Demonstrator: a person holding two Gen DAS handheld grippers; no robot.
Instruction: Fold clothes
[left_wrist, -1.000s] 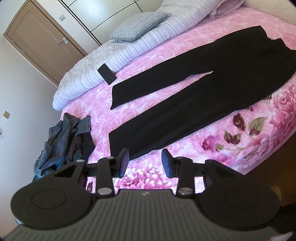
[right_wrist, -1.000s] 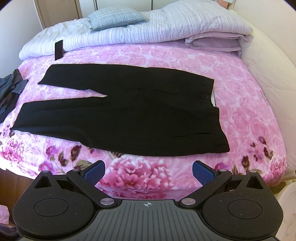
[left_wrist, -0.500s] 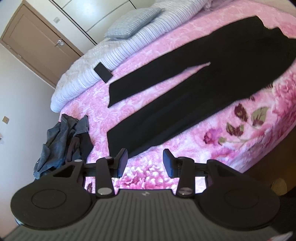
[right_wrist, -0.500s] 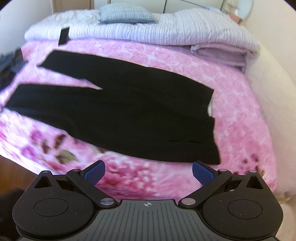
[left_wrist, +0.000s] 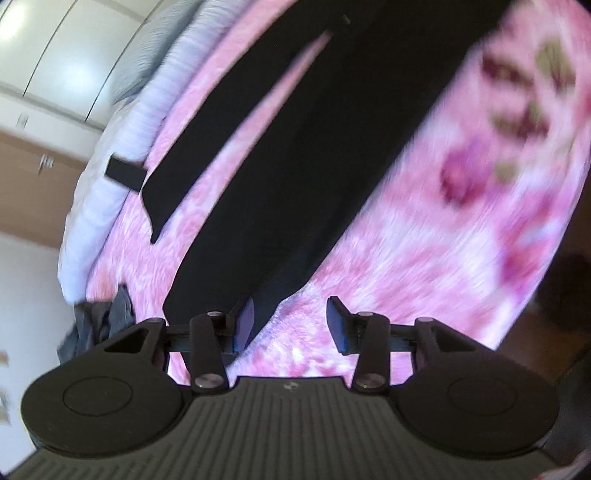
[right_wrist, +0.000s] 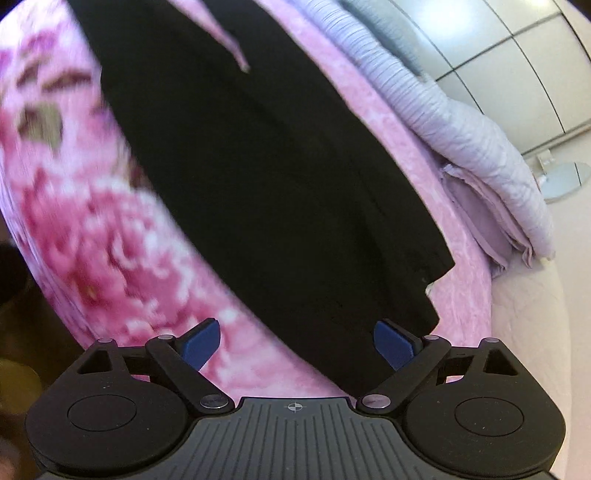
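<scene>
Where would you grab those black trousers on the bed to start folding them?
Probably by the near edge, from the bedside. The black trousers lie flat on the pink blanket; the left gripper is at a leg hem, and the right gripper, its jaws closing, frames the waistband corner. Neither pinches cloth yet.

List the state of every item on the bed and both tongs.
black trousers: spread flat, unfolded
left tongs: open, nothing gripped
right tongs: closing, trouser corner between, not gripped
grey clothes: crumpled heap
striped duvet: bunched along far edge
</scene>
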